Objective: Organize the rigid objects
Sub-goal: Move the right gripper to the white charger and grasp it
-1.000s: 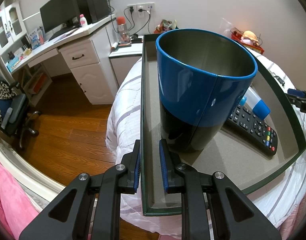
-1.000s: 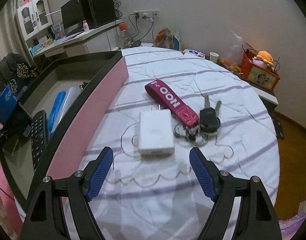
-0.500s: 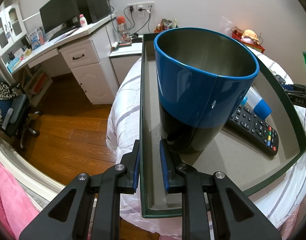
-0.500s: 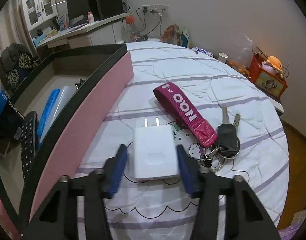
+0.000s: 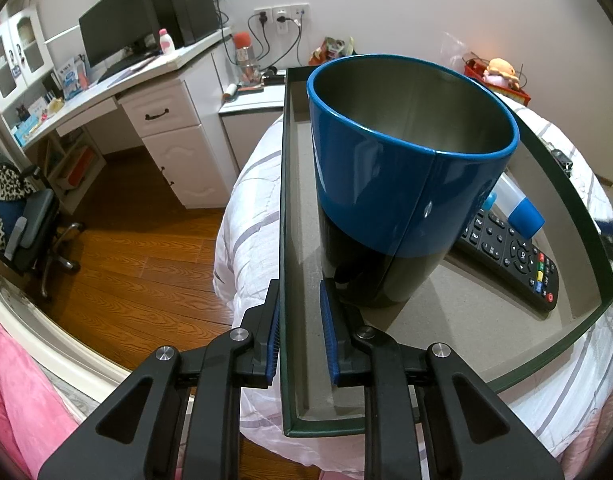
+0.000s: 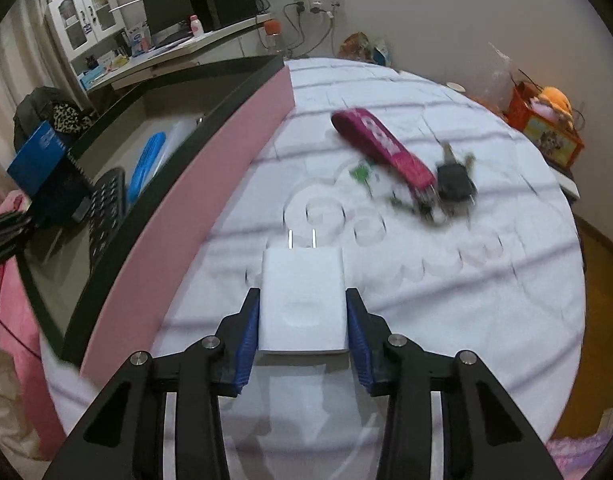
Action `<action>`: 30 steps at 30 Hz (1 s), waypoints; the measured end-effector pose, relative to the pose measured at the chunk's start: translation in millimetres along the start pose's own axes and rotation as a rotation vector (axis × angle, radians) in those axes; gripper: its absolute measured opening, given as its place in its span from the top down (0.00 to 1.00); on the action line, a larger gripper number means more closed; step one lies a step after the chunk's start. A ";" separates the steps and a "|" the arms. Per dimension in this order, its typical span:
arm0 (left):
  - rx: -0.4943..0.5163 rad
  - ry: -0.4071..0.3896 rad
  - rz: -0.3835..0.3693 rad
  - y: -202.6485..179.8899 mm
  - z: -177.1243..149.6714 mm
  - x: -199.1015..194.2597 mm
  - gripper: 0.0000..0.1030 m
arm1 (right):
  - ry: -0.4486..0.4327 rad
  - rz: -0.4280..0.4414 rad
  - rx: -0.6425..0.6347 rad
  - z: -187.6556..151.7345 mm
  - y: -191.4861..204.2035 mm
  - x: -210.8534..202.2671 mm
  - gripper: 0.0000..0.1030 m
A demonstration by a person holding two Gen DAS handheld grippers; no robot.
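My left gripper [image 5: 300, 332] is shut on the near left wall of the dark green tray [image 5: 284, 208], which rests on the bed. In the tray stand a tall blue and black cup [image 5: 402, 184], a black remote [image 5: 514, 256] and a clear case with a blue cap [image 5: 524, 216]. My right gripper [image 6: 304, 336] is shut on the white charger plug [image 6: 302, 304] and holds it above the bedspread. A pink strap with keys [image 6: 402, 160] lies on the bed beyond it. The tray's pink outer wall [image 6: 210, 200] is to the left of the right gripper.
A white desk [image 5: 146, 92] with a monitor stands at the back left, above a wooden floor. An office chair [image 5: 22, 220] is at the far left. A red box with a plush toy [image 6: 546, 120] sits past the bed's right side.
My right gripper closed on the charger plug and lifted it off the bedspread, away from the keys. My left gripper and the tray have stayed where they were.
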State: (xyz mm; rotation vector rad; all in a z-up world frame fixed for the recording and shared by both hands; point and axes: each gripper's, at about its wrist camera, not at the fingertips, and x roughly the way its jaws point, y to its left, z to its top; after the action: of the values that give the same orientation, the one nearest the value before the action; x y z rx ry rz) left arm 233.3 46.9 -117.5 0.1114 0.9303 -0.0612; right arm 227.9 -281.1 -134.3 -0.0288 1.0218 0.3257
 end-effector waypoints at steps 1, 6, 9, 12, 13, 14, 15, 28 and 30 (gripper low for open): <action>0.000 0.000 0.000 -0.4 0.4 0.2 0.84 | -0.003 -0.006 0.005 -3.7 0.7 -2.4 0.60; -0.001 0.001 0.001 -0.6 0.4 0.3 0.83 | -0.069 -0.049 0.062 -23.1 7.1 -9.9 0.59; -0.001 0.000 0.000 -0.7 0.5 0.3 0.83 | -0.107 -0.004 0.084 -24.3 8.7 -7.8 0.33; 0.000 0.001 0.001 -1.1 0.9 0.3 0.83 | -0.112 -0.058 0.024 -25.1 25.8 -1.2 0.22; 0.000 0.001 0.001 -1.1 0.9 0.3 0.83 | -0.105 -0.098 -0.008 -24.9 32.5 1.8 0.20; -0.001 0.000 0.001 -0.5 0.4 0.1 0.83 | -0.102 -0.123 -0.026 -24.4 37.1 4.6 0.19; 0.000 0.000 0.000 -1.1 0.6 0.2 0.83 | -0.103 -0.131 -0.027 -23.3 38.3 5.8 0.18; -0.005 -0.001 0.001 -0.5 1.7 -0.3 0.83 | -0.068 -0.101 -0.038 -16.2 39.1 14.8 0.00; -0.004 -0.001 0.001 -0.3 1.6 -0.3 0.83 | -0.071 -0.102 -0.056 -20.3 40.7 12.6 0.00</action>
State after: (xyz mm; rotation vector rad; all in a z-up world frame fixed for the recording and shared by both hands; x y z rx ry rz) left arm 234.4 46.4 -116.3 0.1076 0.9293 -0.0585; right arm 205.7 -242.8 -150.3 -0.1184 0.9372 0.2603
